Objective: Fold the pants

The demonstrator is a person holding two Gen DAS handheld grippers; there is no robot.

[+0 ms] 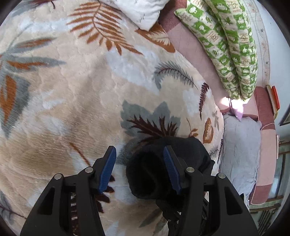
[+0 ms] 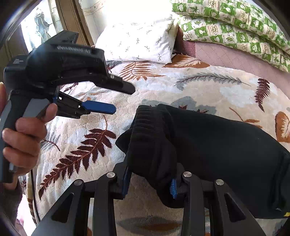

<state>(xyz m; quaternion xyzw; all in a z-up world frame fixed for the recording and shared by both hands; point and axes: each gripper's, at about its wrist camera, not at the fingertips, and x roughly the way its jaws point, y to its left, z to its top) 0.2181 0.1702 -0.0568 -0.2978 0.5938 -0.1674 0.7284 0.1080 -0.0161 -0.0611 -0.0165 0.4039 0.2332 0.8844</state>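
A: What is the surface here?

B: It is a bed, covered with a plush cream blanket [image 2: 181,85] that has fern and leaf prints in brown, rust and grey. At the head lie a white pillow [image 2: 139,41] with small sprigs and two green-checked pillows [image 2: 235,23]. Beside the blanket a pink quilted sheet [image 1: 192,49] shows, and a grey pillow [image 1: 239,148] lies at the edge. A window with a wooden frame [image 2: 54,16] stands behind the bed.

A: Where are the black pants [image 2: 217,145]?

B: They lie on the blanket, and the ribbed cuff end is raised.

A: And the tools?

B: The right tool [image 2: 148,183] pinches the bunched cuff cloth between its blue pads. The left tool [image 1: 139,158] is spread wide, above the blanket, just beside the cuff; the dark cloth shows between its fingers, but nothing is gripped.
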